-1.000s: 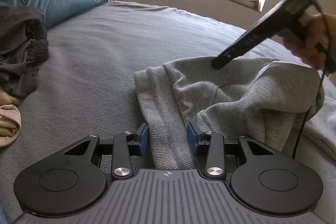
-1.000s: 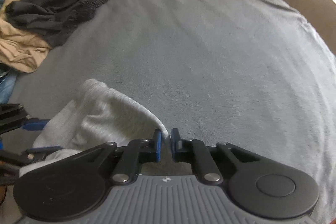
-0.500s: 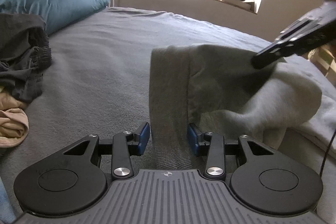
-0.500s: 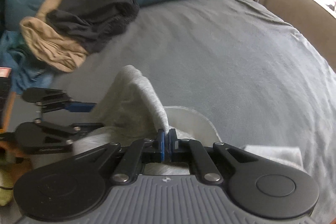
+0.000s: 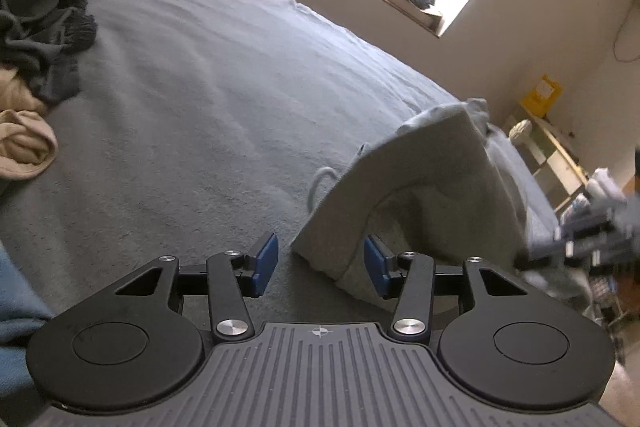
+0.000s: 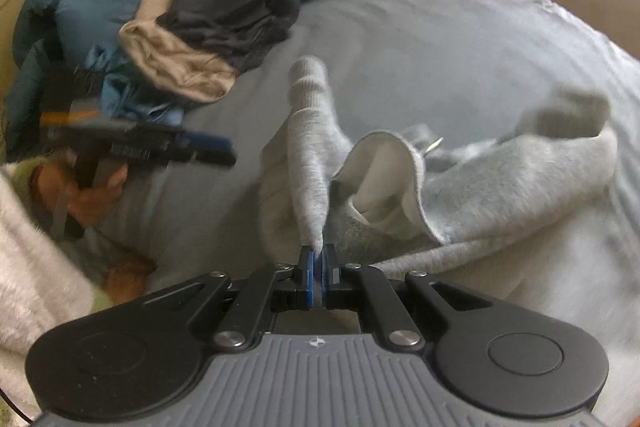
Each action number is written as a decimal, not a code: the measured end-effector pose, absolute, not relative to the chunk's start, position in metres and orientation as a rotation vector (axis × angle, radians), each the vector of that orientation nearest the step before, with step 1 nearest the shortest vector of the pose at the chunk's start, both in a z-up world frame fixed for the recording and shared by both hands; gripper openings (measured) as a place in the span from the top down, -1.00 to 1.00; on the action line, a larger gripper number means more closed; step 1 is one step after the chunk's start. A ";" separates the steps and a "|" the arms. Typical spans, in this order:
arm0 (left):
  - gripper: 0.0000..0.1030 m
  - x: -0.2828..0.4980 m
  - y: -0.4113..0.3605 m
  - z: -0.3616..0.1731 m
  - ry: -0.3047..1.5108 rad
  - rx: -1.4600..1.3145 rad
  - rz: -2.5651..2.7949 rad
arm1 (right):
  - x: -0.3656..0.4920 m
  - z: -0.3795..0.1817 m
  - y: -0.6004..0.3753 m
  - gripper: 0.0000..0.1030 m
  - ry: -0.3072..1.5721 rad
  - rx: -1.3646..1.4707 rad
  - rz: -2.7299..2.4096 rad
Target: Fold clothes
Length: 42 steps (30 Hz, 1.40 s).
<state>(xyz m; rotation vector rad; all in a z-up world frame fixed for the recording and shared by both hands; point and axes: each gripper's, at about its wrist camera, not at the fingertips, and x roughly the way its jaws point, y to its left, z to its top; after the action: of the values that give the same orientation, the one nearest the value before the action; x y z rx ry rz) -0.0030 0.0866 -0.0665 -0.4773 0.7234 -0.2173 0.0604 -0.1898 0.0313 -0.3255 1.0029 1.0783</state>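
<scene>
Both grippers we hold over the grey bed (image 5: 240,99), left gripper (image 5: 320,263) opening, pads clear of the grey sweatshirt (image 6: 500,187), right gripper (image 6: 319,267) clamped on its sleeve (image 6: 310,155), sweatshirt crumpled on the bed.

left gripper (image 5: 318,265) jaws opening, ribbed hem of grey sweatshirt (image 5: 432,183) no longer pinched, now slack between pads, right gripper (image 6: 319,269) clamped tight on sleeve, pulled up and right, garment dragged right
</scene>
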 end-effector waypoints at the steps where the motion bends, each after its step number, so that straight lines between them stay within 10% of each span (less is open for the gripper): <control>1: 0.07 -0.004 0.088 -0.066 0.724 -0.492 -0.218 | 0.053 0.027 -0.190 0.94 1.010 -0.312 1.083; 14: -0.22 0.015 0.068 -0.053 0.700 -0.560 -0.265 | -0.016 -0.042 -0.160 0.94 1.125 -0.501 1.147; 24: -0.22 0.014 0.052 -0.069 0.806 -0.447 -0.271 | 0.004 0.033 -0.205 0.86 1.061 -0.309 1.063; 26: -0.27 0.013 0.056 -0.067 0.818 -0.445 -0.266 | 0.028 0.055 -0.218 0.46 1.001 -0.225 1.017; 28: -0.32 0.010 0.061 -0.066 0.828 -0.453 -0.265 | 0.058 0.070 -0.220 -0.37 0.912 -0.148 0.937; 31: -0.38 0.006 0.064 -0.068 0.850 -0.469 -0.273 | 0.104 0.093 -0.223 -0.93 0.776 -0.035 0.812; 42: -0.52 0.003 0.048 -0.092 0.978 -0.483 -0.388 | 0.253 0.047 -0.125 -0.94 0.980 -0.151 0.487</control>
<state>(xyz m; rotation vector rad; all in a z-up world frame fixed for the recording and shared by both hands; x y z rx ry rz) 0.0025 0.0481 -0.0917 -0.4834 0.9781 -0.3878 0.2534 -0.1255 0.0465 -0.1511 0.9795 0.4866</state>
